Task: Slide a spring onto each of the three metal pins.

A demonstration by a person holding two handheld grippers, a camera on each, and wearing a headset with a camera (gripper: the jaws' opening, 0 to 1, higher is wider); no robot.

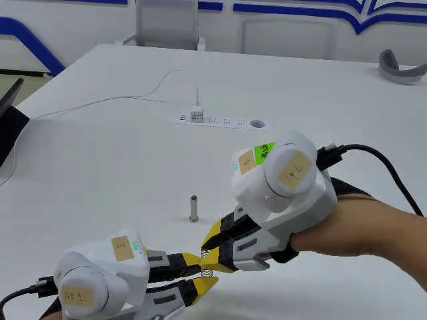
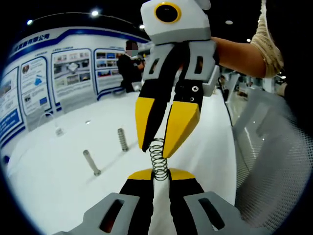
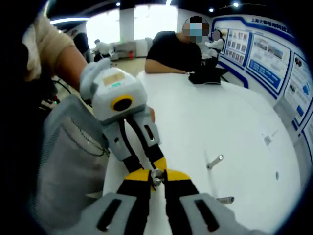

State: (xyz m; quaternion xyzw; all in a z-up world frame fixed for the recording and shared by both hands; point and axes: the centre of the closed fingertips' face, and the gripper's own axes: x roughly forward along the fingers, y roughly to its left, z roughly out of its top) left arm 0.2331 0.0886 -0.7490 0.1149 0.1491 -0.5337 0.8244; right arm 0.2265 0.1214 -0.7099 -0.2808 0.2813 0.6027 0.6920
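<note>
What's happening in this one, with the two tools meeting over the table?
A person holds a tool in each hand above a white table. The left tool is shut on one end of a small spring. The right tool has its jaws around the other end, though whether it grips is unclear. The spring is in the air, not on a pin. A metal pin stands upright on the table beyond them.

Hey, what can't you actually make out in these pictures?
Head view: the spring is mostly covered by the jaws of the left gripper and right gripper.
Left gripper view: the farther pin is too small to tell whether it carries a spring.
Right gripper view: the lower pin is blurred by the fisheye edge.
</note>
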